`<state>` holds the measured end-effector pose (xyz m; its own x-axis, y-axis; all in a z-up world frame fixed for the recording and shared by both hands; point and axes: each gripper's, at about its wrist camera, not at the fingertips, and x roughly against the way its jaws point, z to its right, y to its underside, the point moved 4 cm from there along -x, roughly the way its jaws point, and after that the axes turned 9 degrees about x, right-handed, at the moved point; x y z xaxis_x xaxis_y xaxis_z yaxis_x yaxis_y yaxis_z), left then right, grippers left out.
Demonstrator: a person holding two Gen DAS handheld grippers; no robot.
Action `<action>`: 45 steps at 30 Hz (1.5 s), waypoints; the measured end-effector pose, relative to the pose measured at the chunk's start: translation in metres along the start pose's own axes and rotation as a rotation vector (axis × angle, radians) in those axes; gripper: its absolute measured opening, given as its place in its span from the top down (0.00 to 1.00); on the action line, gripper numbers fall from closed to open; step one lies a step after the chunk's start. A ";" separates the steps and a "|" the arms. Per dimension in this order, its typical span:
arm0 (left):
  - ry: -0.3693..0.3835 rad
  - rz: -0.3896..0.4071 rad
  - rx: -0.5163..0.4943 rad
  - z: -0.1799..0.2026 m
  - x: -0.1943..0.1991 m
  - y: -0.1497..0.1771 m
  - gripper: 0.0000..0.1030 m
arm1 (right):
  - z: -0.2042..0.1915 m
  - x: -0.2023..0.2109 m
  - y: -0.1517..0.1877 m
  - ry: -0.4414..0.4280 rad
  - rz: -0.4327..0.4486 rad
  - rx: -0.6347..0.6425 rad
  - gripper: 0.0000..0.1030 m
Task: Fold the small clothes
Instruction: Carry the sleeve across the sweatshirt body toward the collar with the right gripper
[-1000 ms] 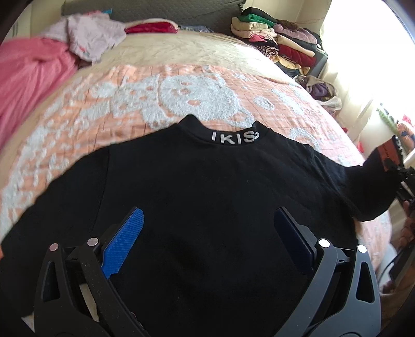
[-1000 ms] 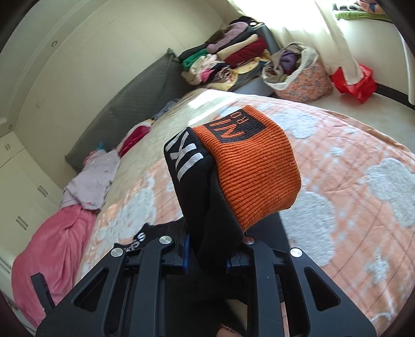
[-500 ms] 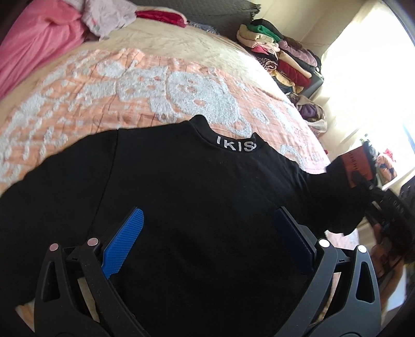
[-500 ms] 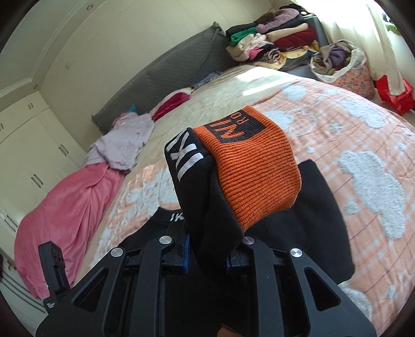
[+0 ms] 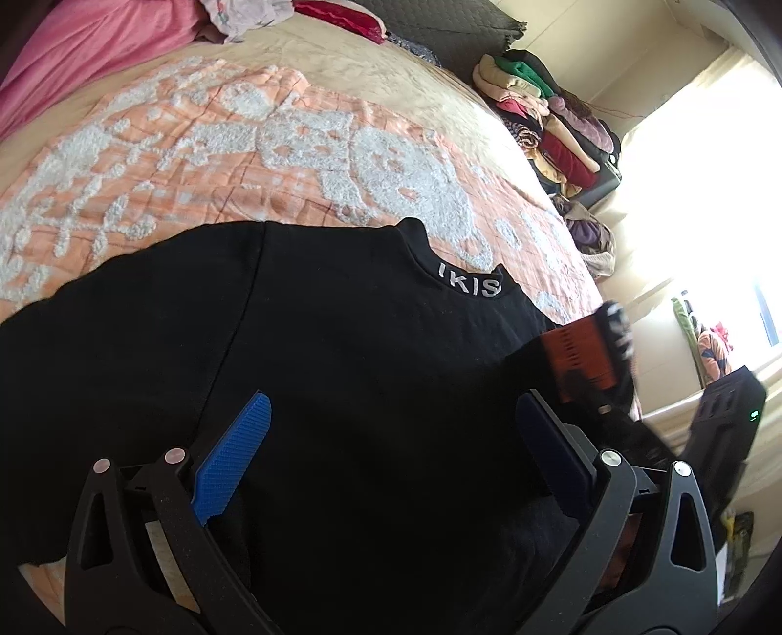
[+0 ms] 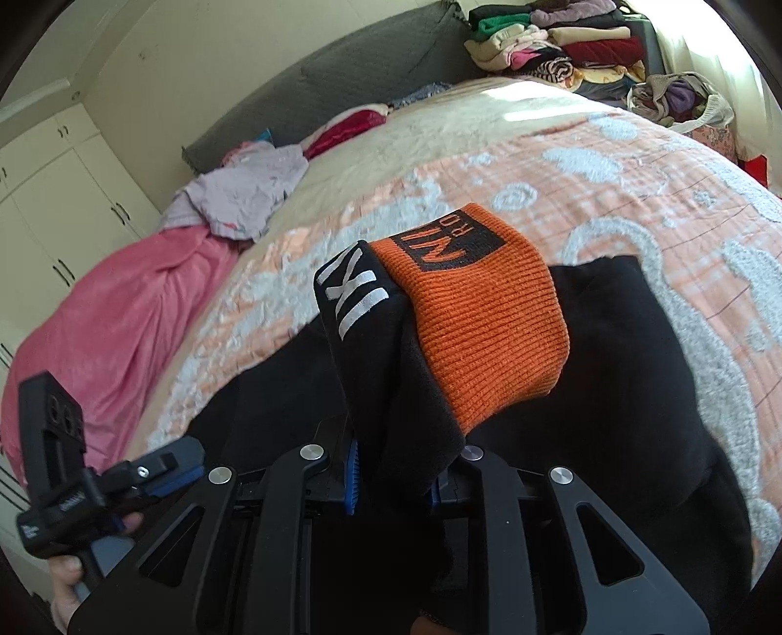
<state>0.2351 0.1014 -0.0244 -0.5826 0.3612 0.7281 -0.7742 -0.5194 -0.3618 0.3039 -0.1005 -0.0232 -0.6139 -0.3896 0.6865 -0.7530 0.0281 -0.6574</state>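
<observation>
A black sweater (image 5: 342,371) with a white-lettered collar (image 5: 469,285) lies flat on the orange and white blanket (image 5: 195,161). My left gripper (image 5: 391,439) is open, its blue pads hovering just above the sweater's body. My right gripper (image 6: 396,481) is shut on the sweater's right sleeve, whose orange cuff (image 6: 484,322) sticks up above the fingers. The sleeve is carried in over the sweater body (image 6: 635,391). In the left wrist view the cuff (image 5: 586,356) and the right gripper show at the right. The left gripper (image 6: 161,469) shows in the right wrist view at lower left.
A pink blanket (image 6: 112,332) and a lilac garment (image 6: 244,195) lie at the head of the bed by a grey headboard (image 6: 342,83). A stack of folded clothes (image 6: 552,44) and a bag of clothes (image 6: 684,102) stand beside the bed. White cupboards (image 6: 63,195) line the wall.
My right gripper has carried the sleeve with its orange cuff inward, from beside the bed to over the sweater, close to my left gripper. The left gripper stays open above the sweater.
</observation>
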 end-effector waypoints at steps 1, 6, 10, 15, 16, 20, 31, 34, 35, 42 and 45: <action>0.003 -0.004 0.007 -0.001 -0.001 0.000 0.08 | -0.003 -0.006 0.003 -0.002 -0.011 0.005 0.80; 0.006 -0.016 0.031 -0.007 -0.004 -0.002 0.08 | -0.015 -0.015 0.013 -0.048 -0.025 0.013 0.53; 0.006 -0.015 0.042 -0.010 -0.003 -0.003 0.08 | -0.018 0.002 0.013 -0.099 0.012 0.012 0.49; 0.026 -0.050 0.056 -0.011 -0.007 0.002 0.08 | -0.007 0.025 0.013 -0.095 0.047 0.004 0.45; 0.030 -0.061 0.056 -0.010 -0.010 0.005 0.08 | -0.004 0.025 0.013 -0.071 0.043 0.010 0.45; 0.043 -0.080 0.045 -0.004 -0.014 0.012 0.08 | 0.016 0.011 0.017 -0.047 -0.027 -0.049 0.44; 0.039 -0.039 0.087 -0.018 -0.001 -0.002 0.08 | -0.050 -0.012 0.045 -0.220 -0.142 0.219 0.66; 0.036 -0.037 0.093 -0.020 0.002 -0.005 0.08 | -0.069 -0.006 0.055 -0.220 -0.147 0.329 0.66; 0.035 -0.039 0.094 -0.021 0.002 -0.005 0.08 | -0.075 -0.003 0.059 -0.226 -0.152 0.366 0.66; 0.046 -0.122 0.088 -0.019 -0.013 0.008 0.08 | -0.075 0.019 0.071 -0.241 -0.142 0.396 0.57; 0.030 -0.133 0.069 -0.019 -0.015 0.017 0.08 | -0.055 0.033 0.065 -0.197 -0.105 0.341 0.49</action>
<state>0.2260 0.1017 -0.0529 -0.4842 0.4526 0.7488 -0.8267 -0.5169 -0.2221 0.2219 -0.0608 -0.0262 -0.4560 -0.5440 0.7043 -0.6671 -0.3149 -0.6751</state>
